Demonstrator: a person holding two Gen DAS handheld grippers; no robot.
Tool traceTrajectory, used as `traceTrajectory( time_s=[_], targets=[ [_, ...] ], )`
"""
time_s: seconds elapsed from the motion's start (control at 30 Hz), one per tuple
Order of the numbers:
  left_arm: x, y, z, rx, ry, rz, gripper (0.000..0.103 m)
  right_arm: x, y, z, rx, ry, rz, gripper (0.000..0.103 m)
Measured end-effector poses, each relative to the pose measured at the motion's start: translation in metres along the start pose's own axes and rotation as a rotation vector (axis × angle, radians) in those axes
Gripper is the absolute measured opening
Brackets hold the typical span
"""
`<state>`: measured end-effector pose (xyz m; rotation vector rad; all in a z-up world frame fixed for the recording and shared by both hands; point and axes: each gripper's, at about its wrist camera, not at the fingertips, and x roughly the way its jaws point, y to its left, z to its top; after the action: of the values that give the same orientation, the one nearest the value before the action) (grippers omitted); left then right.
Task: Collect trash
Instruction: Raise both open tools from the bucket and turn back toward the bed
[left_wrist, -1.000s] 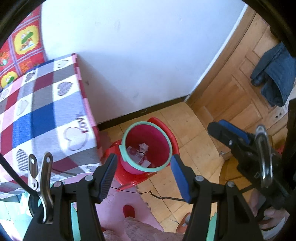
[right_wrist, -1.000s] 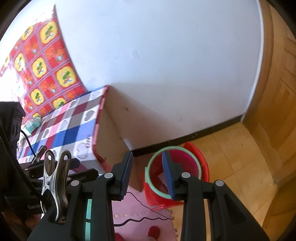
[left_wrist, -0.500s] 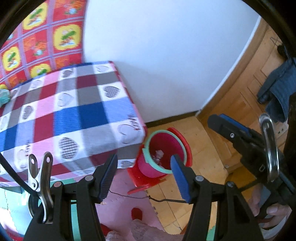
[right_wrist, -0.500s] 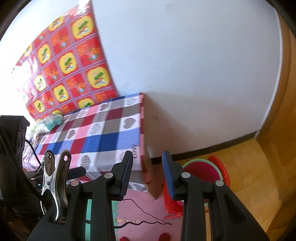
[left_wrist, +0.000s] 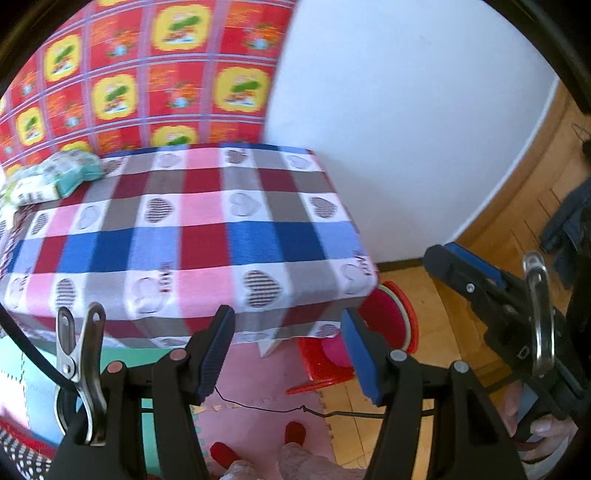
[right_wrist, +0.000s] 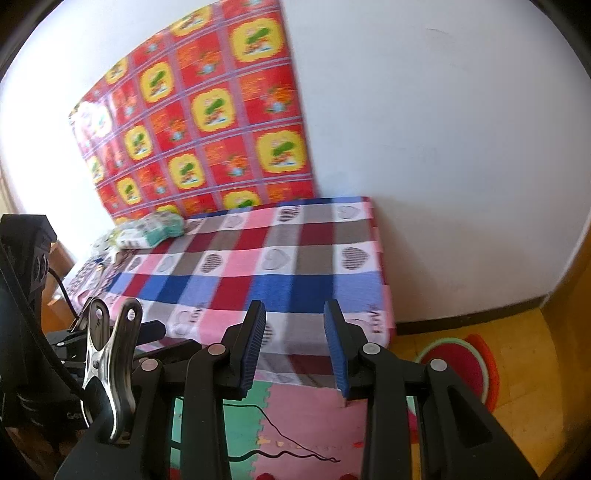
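A red bin with a green rim (left_wrist: 391, 314) stands on the floor at the table's right corner, half hidden by the hanging cloth; it also shows at the lower right as the bin (right_wrist: 458, 365). Green and white packets (left_wrist: 55, 177) lie blurred at the far left of the checked tablecloth (left_wrist: 229, 236), and appear as the packets (right_wrist: 151, 229) in the right wrist view. My left gripper (left_wrist: 288, 350) hangs open over the table's near edge with nothing between its fingers. My right gripper (right_wrist: 295, 343) is open with a narrower gap and also holds nothing.
Pink and green foam mats (right_wrist: 295, 417) with a thin black cable (left_wrist: 266, 408) cover the floor in front of the table. Red slippers (left_wrist: 295, 432) show below. A wooden door (left_wrist: 532, 177) with a dark garment (left_wrist: 569, 225) stands at the right. A red patterned sheet (right_wrist: 207, 122) hangs on the wall.
Both views have swung away from the bin and up onto the table. The bin has slid to the lower right, partly behind the cloth. Neither gripper's jaws have changed.
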<state>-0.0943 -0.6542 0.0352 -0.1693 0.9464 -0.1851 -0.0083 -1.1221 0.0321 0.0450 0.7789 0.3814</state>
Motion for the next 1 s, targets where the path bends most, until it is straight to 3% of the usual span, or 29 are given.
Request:
traceTrajectory(
  time_s=[0.7,1.0],
  targets=[
    [-0.081,0.191,-0.018,-0.227,-0.07,0.226,0.063,0.053,0.157,0.008,-0.092,0.028,0.199,0.034],
    [-0.093,0.263,-0.019,-0.349,-0.085,0.329,0.063,0.095,0.214,0.024,-0.165,0.06,0.306,0.034]
  ],
)
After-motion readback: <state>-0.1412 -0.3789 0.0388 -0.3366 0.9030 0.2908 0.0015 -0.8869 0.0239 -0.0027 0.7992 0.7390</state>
